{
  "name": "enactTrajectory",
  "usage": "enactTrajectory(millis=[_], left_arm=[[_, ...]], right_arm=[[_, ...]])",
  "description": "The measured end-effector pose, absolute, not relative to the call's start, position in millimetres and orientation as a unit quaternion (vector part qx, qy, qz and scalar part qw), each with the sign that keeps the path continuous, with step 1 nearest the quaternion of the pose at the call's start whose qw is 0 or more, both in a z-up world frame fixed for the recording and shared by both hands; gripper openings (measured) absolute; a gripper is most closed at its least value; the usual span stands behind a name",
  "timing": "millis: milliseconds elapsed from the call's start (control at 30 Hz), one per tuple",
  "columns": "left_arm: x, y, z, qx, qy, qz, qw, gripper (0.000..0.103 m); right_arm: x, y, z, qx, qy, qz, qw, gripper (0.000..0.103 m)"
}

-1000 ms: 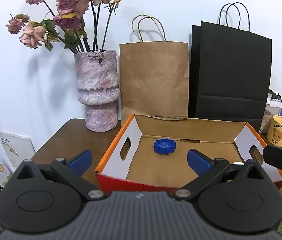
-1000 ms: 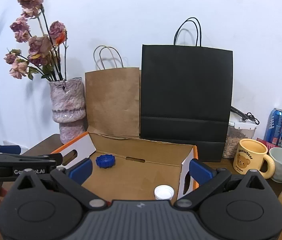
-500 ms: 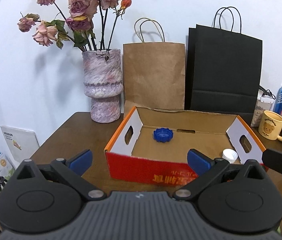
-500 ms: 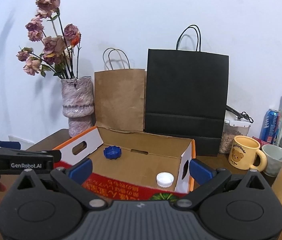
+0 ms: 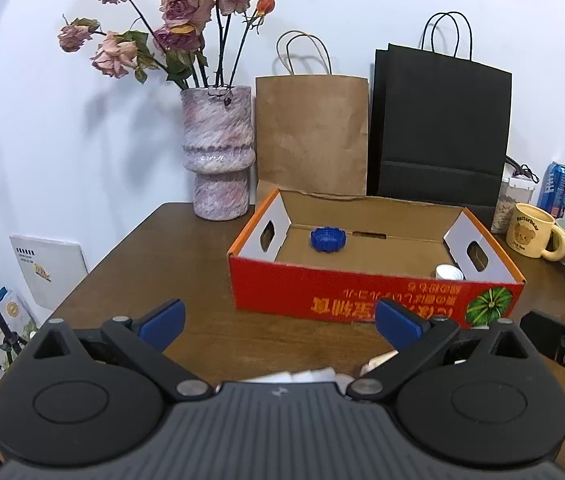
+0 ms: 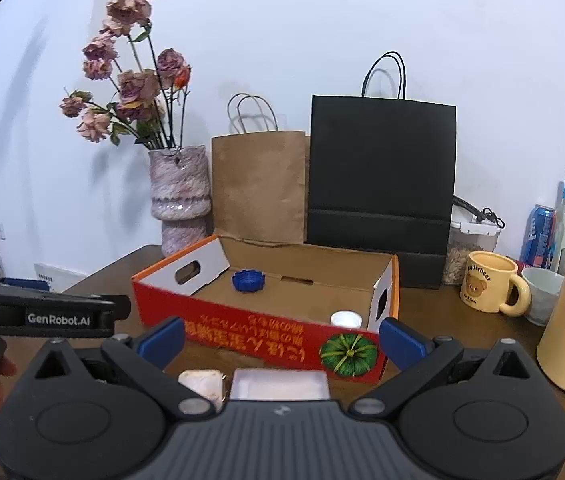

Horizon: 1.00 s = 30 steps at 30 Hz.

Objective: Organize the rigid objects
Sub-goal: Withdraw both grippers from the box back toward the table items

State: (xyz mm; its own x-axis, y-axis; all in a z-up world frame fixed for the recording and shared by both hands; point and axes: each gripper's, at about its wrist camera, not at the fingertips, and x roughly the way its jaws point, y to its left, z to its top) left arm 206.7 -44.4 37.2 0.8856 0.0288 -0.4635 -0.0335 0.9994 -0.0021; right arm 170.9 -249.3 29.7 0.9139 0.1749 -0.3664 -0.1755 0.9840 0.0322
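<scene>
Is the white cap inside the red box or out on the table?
Inside. The white cap sits on the floor of the red box, in its near right corner, beside the end wall with the handle cutout.

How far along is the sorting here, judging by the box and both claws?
Done: a blue ridged plastic cap and a white plastic cap lie inside the red cardboard box. In hand: nothing; left claw and right claw are open. Left: small white items on the table before the box.
</scene>
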Motion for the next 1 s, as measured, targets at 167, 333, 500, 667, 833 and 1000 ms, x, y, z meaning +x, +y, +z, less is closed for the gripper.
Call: enactTrajectory(millis=[167,333,500,667,833,1000], left_arm=[[189,-39,32,-0.001,0.243,0.017,0.97,0.103],[175,-31,24,0.001,0.252,0.019,0.968,0.103],[164,-23,16,0.002,0.26,0.023,0.965,0.103],[152,-18,8,0.007,0.269,0.024,0.963,0.103],[144,-14,2,0.012,0.275,0.018,0.961,0.103],[135,-12,-4,0.018,0.281,0.01,0.96,0.103]], right_arm=[[153,-245,23,-0.004,0.193,0.096,0.976,0.103],[138,-239,17,-0.008,0.2,0.103,0.974,0.103],[125,-234,10,-0.01,0.209,0.109,0.972,0.103],[117,-227,3,-0.016,0.221,0.114,0.969,0.103],[108,-222,-2,-0.021,0.227,0.119,0.966,0.103],[103,-218,-8,-0.025,0.237,0.124,0.963,0.103]])
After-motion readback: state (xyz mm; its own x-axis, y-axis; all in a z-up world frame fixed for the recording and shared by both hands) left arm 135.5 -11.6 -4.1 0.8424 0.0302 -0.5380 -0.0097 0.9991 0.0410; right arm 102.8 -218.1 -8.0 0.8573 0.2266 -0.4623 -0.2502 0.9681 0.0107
